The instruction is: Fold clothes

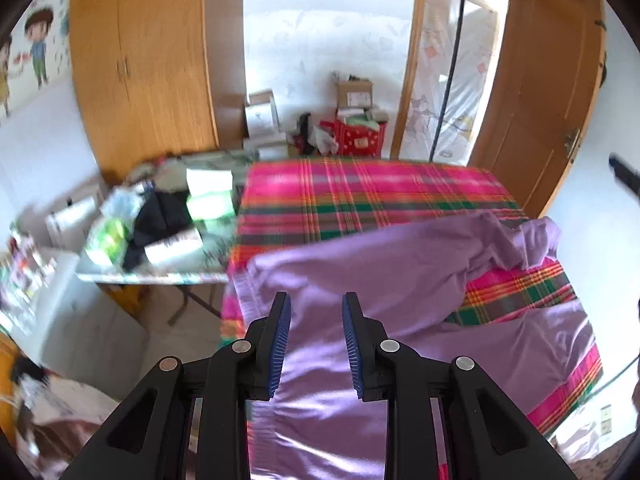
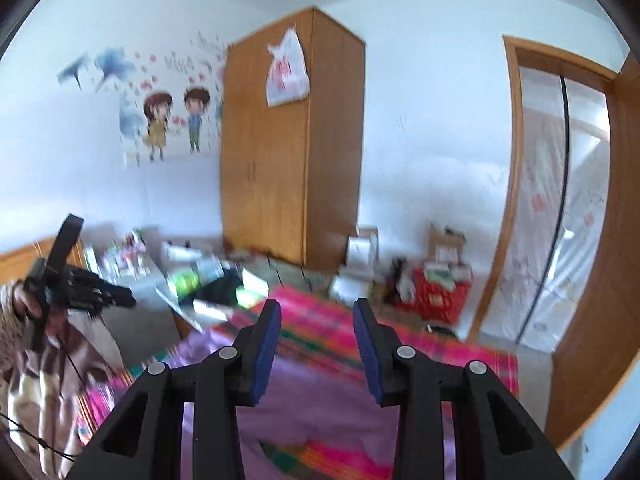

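Observation:
A purple garment point(image 1: 392, 280) lies crumpled on a pink, green and orange plaid cloth point(image 1: 360, 196) that covers the table. My left gripper point(image 1: 316, 308) is open and empty above the garment's near left part. In the right wrist view the garment point(image 2: 320, 412) lies below my right gripper point(image 2: 316, 312), which is open and empty and raised above the table. The left gripper point(image 2: 120, 298) shows there at the left, held in a hand. A dark tip of the right gripper point(image 1: 624, 174) shows at the right edge of the left wrist view.
A cluttered side table point(image 1: 160, 216) with packets and dark cloth stands left of the plaid table. A wooden wardrobe point(image 1: 144, 64) stands behind it. Boxes and a red crate point(image 1: 356, 136) sit on the floor at the back. A wooden door point(image 1: 548, 92) is at the right.

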